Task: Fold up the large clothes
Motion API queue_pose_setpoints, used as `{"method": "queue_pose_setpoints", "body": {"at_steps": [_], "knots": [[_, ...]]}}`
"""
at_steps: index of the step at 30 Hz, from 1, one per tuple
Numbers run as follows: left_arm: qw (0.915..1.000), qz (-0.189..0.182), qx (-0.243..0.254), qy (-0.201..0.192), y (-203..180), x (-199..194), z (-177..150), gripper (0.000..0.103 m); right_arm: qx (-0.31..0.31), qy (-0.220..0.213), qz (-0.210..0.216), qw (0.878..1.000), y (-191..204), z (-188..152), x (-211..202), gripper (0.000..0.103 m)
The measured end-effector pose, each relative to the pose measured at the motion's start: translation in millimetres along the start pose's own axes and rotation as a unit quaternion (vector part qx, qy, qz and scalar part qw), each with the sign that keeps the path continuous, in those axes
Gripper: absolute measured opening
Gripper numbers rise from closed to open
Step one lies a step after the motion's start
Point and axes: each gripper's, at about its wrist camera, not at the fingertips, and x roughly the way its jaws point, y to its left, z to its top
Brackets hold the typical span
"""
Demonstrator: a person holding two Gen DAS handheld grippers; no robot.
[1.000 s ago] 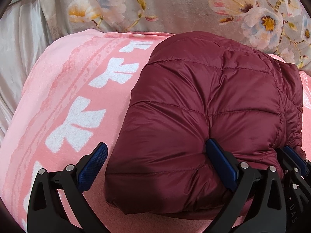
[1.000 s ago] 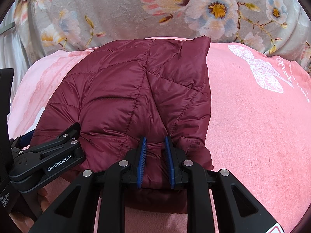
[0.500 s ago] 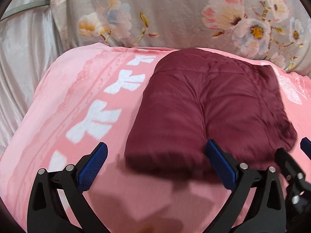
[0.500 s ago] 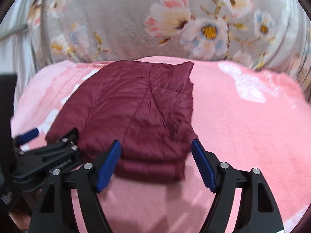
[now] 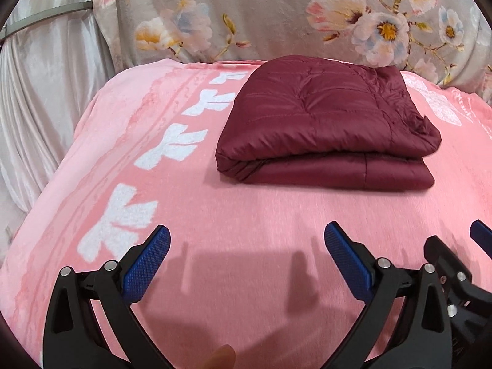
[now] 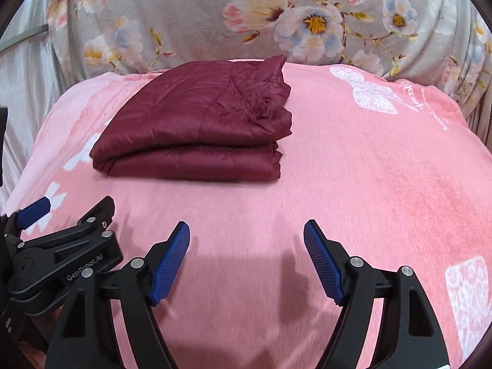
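Both grippers have released and backed off: left gripper and right gripper, fingers apart, empty. Maroon jacket sits folded on the pink blanket; retreat straight, avoiding snags.

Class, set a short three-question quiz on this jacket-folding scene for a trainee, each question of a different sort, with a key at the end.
1. True or false: the right gripper is clamped on the dark red jacket.
2. Multiple choice: the jacket lies on A) a bare wooden table, B) a pink blanket, C) a chair.
3. Fill in: the left gripper is ____, with only blanket between its blue pads.

Key
1. False. It is open and apart from the jacket.
2. B. The folded jacket rests flat on the blanket, in front of a floral cloth.
3. Open.
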Motion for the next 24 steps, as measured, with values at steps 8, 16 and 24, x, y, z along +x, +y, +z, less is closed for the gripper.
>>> {"method": "queue_pose_setpoints", "body": {"at_steps": [8,16,24], "knots": [[0.9998,0.01,-0.007,0.012,0.4,-4.0,-9.2,0.098,-0.004,0.004,-0.02,1.0,1.6,-5.9,-2.1,0.075],[0.9995,0.015,-0.001,0.028,-2.7,1.8,-10.4,0.097,-0.005,0.019,-0.025,0.999,2.4,-5.8,4.3,0.075],[0.9992,0.018,0.0,0.036,-4.7,2.8,-10.7,0.096,-0.007,0.022,-0.028,0.999,2.3,-5.6,6.1,0.075]]}}
